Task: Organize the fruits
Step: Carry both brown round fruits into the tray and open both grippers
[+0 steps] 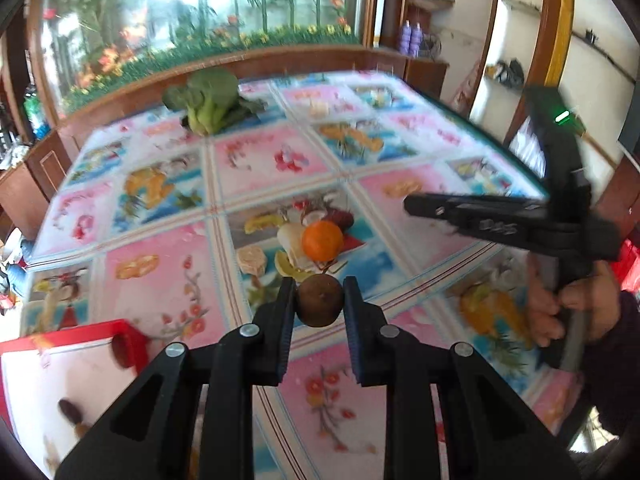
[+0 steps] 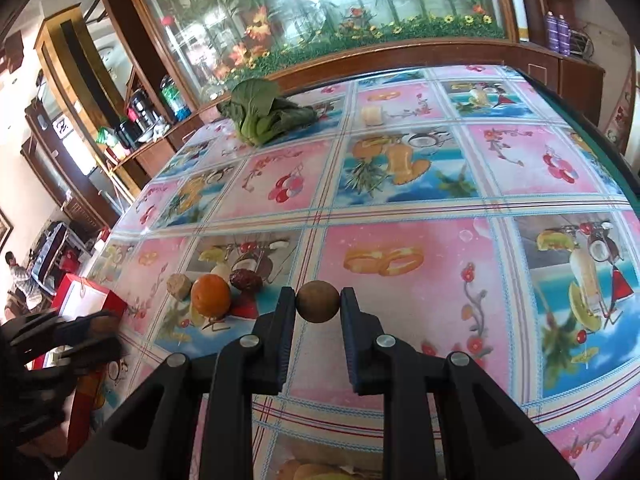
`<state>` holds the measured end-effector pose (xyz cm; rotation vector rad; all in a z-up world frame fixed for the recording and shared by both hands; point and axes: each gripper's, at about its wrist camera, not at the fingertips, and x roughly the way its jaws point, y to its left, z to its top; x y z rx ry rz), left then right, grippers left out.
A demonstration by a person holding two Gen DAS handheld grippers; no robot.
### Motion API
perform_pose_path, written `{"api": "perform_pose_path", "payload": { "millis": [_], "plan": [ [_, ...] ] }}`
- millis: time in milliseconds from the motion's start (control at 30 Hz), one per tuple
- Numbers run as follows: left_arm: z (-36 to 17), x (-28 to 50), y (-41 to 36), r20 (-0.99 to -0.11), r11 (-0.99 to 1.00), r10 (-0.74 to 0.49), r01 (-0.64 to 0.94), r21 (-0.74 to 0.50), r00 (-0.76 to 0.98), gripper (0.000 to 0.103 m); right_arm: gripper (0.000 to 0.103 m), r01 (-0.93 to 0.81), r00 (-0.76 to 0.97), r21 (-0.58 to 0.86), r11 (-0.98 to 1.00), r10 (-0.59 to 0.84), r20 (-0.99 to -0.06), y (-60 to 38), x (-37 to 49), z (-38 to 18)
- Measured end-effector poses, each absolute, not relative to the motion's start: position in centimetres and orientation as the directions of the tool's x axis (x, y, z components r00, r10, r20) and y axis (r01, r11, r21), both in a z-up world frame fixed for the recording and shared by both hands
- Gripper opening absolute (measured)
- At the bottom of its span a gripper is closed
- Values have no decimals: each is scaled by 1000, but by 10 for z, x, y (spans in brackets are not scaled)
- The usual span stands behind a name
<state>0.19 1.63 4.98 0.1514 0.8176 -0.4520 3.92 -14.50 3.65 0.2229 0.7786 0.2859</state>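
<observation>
Both grippers clamp a brown fruit each.
My left gripper [image 1: 320, 300], right gripper [image 2: 318, 304]; orange [image 2: 211, 295] on floral tablecloth [image 2: 400, 208], greens [image 2: 260, 116] far behind it.

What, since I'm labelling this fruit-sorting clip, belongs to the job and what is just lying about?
Job:
- brown fruit held by left gripper
- second brown fruit held by right gripper
- orange
- red date
- red box

Lying about:
- leafy greens
- beige lump, kind unclear
- purple bottles
</observation>
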Motion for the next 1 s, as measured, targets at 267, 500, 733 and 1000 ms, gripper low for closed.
{"api": "perform_pose_path", "payload": {
  "millis": [267, 500, 733, 1000],
  "plan": [
    [92, -60, 42, -633, 924, -311, 380, -29, 709, 25, 21, -150, 733, 339, 929, 335, -592, -150, 20, 50],
    [109, -96, 104, -600, 971, -188, 238, 5, 777, 25, 21, -266, 714, 413, 871, 466, -523, -101, -19, 65],
    [103, -117, 194, -626, 1000, -22, 19, -12, 779, 25, 21, -467, 583, 398, 789, 614, -532, 7, -41, 82],
    [78, -124, 275, -690, 987, 48, -140, -77, 722, 25, 21, -610, 434, 365, 703, 682, -588, 114, -57, 84]
  ]
}}
